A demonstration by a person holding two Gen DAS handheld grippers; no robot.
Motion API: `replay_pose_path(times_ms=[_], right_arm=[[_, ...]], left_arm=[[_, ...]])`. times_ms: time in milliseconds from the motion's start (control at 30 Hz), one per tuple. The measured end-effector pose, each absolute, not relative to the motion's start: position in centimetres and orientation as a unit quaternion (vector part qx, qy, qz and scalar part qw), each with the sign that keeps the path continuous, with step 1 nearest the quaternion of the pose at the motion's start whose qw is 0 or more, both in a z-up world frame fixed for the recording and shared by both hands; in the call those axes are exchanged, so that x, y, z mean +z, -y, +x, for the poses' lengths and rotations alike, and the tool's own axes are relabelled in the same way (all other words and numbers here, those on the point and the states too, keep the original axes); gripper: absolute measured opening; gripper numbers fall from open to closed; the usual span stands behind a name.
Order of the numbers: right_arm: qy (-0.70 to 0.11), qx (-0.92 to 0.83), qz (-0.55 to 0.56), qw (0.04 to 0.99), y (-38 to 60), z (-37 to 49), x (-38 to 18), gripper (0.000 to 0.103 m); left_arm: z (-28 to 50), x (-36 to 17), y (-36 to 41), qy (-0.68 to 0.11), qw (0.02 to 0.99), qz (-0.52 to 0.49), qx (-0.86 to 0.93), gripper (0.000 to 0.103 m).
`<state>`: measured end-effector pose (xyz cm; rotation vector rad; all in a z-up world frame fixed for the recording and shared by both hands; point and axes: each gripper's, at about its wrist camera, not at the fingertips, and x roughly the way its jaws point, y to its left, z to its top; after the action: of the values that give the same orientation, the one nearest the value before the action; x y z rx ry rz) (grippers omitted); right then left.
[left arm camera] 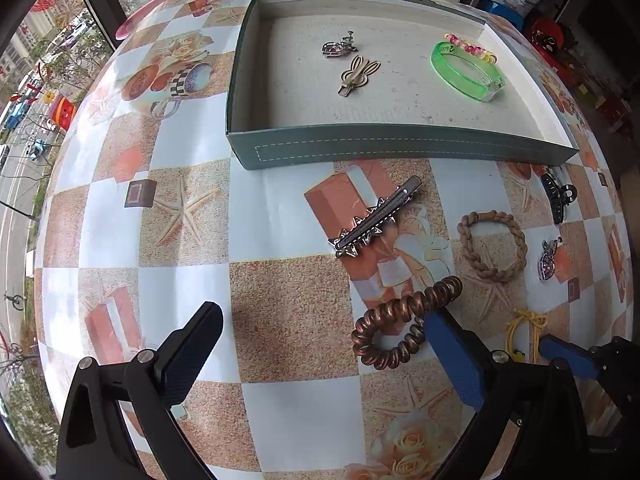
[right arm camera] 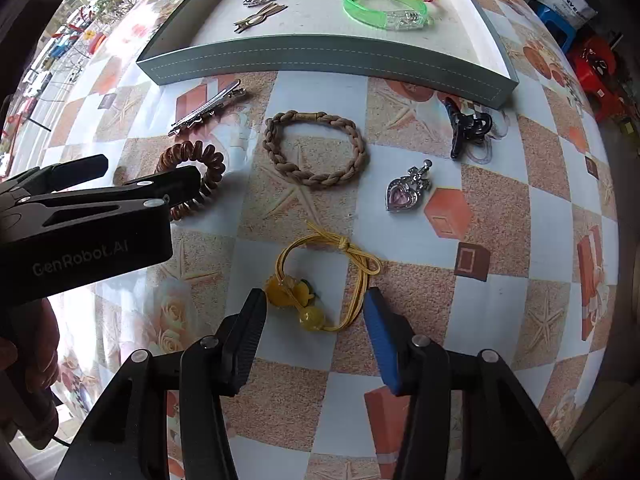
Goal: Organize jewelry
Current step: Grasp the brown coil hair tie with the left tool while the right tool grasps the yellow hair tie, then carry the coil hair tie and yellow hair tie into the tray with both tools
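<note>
Holding both tongs wide, we set the right tongs (right arm camera: 314, 312) astride the yellow beaded hair tie (right arm camera: 320, 280) on the surface (right arm camera: 520, 220) and the left tongs (left arm camera: 324, 332) by the copper spiral hair tie (left arm camera: 400, 328), ready to carry each into the green tray (right arm camera: 328, 60).

A checkered tablecloth (left arm camera: 192, 216) printed with starfish, roses and coffee cups covers the table ahead of the claws. Far ahead and left of the left claw, a pink plate (left arm camera: 160, 6) sits at the table's edge. Ahead and right stands a blue stool (right arm camera: 554, 20) (partly hidden), beside red plastic items (right arm camera: 596, 68) on the floor.
</note>
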<state>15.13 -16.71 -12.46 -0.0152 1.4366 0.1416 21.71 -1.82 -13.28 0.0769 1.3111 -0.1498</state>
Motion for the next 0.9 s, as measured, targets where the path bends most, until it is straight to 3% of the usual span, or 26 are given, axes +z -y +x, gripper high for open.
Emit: replay_pose_path(times_ms=[67,133,200,233,267,300,900], right_arm=[[-0.656,0.059,-0.022,0.752,15.9,15.0,-12.7,0.031],[-0.655,0.058,-0.024,0.753,16.2,14.8,-12.6,0.021],[-0.657,0.06,-0.016,0.752,16.5,14.7,-12.6,0.021],[-0.657,0.06,-0.015,0.751,16.5,14.6,-12.5,0.017],[-0.657,0.06,-0.013,0.751,16.7,14.6,-12.4,0.014],[-0.659,0.061,-0.008,0.75,16.7,14.5,-12.4,0.014],[-0.636,0.07,0.162,0.751,25.4,16.1,-7.9,0.014]], left_arm=[[21.8,-13.0,2.4,-0.604,0.792,0.028,-0.08,0.093],[21.3,-12.4,2.7,-0.601,0.793,0.029,-0.094,0.083],[21.1,-12.0,2.8,-0.598,0.793,0.027,-0.11,0.07],[21.0,-11.8,3.1,-0.597,0.793,0.027,-0.117,0.058],[20.9,-11.7,3.4,-0.597,0.792,0.026,-0.123,0.036],[20.9,-11.9,3.7,-0.604,0.787,0.033,-0.124,0.027],[20.1,-8.4,2.2,-0.582,0.8,-0.014,-0.145,0.024]])
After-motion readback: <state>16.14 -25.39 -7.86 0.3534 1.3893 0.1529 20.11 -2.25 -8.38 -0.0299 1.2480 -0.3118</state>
